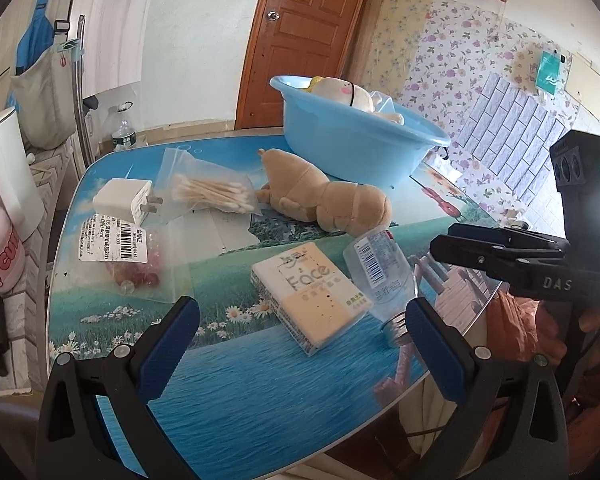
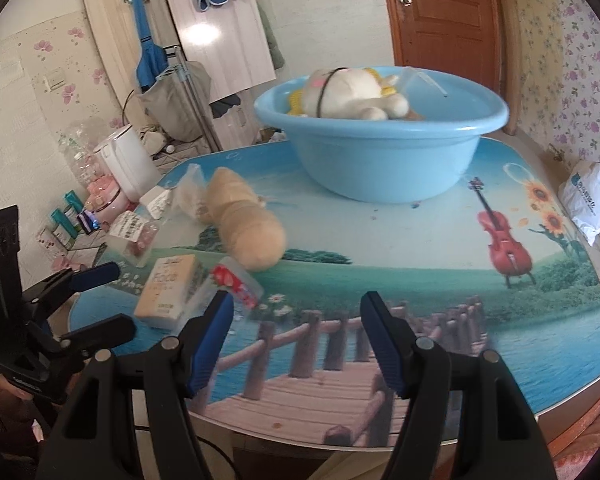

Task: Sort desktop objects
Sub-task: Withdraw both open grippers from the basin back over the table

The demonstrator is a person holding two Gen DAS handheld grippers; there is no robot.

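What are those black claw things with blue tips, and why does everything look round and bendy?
Those claws are grabbing tools. A person holds one in each hand, and each carries a small camera with a very wide lens, which bends the picture. One picture looks out from the left gripper, the other from the right gripper. Each camera also catches the other tool at its edge. Both are open and hold nothing. On the table, printed with a bridge and lake, lie a tan plush toy, a tissue pack, a clear plastic bottle, a bag of cotton swabs, a white charger plug and a bag of red beads. The blue basin already holds a white plush toy.
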